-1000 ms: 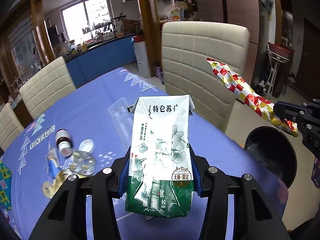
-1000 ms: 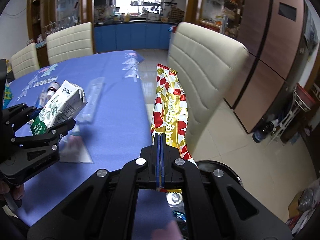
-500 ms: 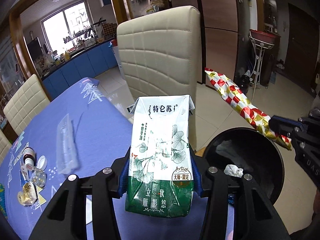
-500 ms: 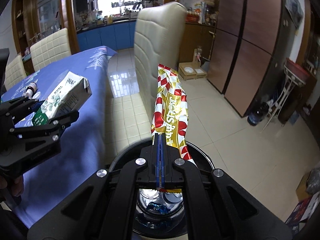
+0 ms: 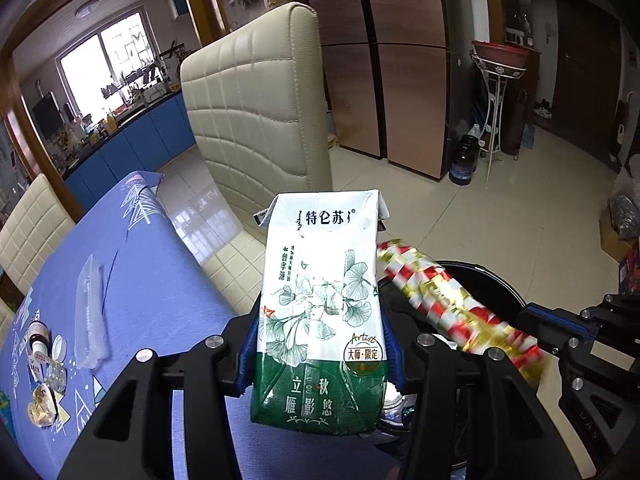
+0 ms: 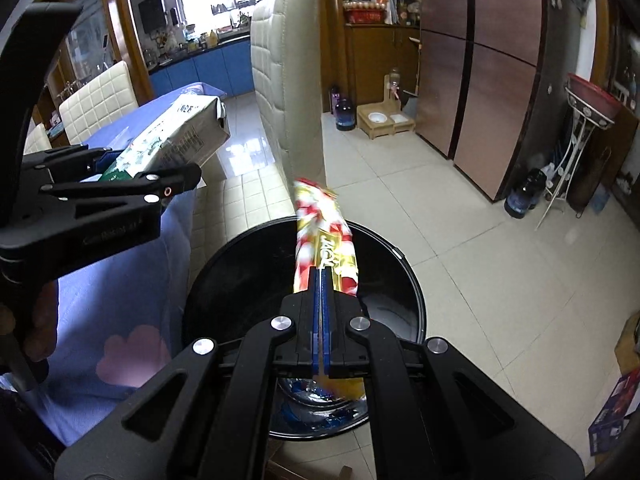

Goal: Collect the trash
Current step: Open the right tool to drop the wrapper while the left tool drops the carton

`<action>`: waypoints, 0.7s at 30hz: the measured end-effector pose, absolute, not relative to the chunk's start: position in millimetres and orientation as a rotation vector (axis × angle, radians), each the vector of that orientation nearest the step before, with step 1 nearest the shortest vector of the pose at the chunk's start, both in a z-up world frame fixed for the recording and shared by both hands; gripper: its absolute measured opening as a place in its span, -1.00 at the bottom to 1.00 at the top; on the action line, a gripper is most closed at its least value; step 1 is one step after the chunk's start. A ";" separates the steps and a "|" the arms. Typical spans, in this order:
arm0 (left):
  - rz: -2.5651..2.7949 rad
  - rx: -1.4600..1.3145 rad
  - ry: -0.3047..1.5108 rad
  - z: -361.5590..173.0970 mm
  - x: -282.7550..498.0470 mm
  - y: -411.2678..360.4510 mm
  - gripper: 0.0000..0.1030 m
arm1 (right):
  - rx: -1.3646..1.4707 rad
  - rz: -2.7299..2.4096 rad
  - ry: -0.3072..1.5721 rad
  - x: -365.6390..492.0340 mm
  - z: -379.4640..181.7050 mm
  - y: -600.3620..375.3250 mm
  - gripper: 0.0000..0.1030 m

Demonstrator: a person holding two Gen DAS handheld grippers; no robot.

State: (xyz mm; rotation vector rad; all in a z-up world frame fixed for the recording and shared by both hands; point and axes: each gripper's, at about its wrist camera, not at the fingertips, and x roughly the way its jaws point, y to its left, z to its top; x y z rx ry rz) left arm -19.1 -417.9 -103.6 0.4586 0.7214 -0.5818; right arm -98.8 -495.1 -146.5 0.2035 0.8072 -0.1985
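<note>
The left tongs point(image 5: 320, 354) grip a green and white milk carton point(image 5: 320, 312) by its sides, blue pads pressed to the lower half, the carton standing upright between them. It hangs over the near corner of the desk point(image 5: 132, 280) with its blue cloth, right beside the black bin point(image 6: 248, 276) on the tiled floor. The right tongs point(image 6: 321, 320) are clamped shut on the end of a long red, white and gold wrapper point(image 6: 324, 240), which juts forward over the bin's open mouth. Some scraps lie at the bottom of the bin. A cream padded chair point(image 5: 256, 112) stands just behind the bin. Farther back on the desk lie a clear plastic tray point(image 5: 90, 312), a small bottle point(image 5: 39, 338) and some crumpled bits.
</note>
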 end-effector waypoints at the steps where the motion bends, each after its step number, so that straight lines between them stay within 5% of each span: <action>1: -0.584 0.461 0.721 -103.8 -20.2 -419.2 -0.07 | 0.204 -0.204 0.803 -100.2 -146.1 -496.4 -0.91; 21: -0.657 0.471 0.746 -101.5 -32.5 -434.3 -0.06 | 0.247 -0.329 0.806 -104.8 -145.7 -525.1 -0.90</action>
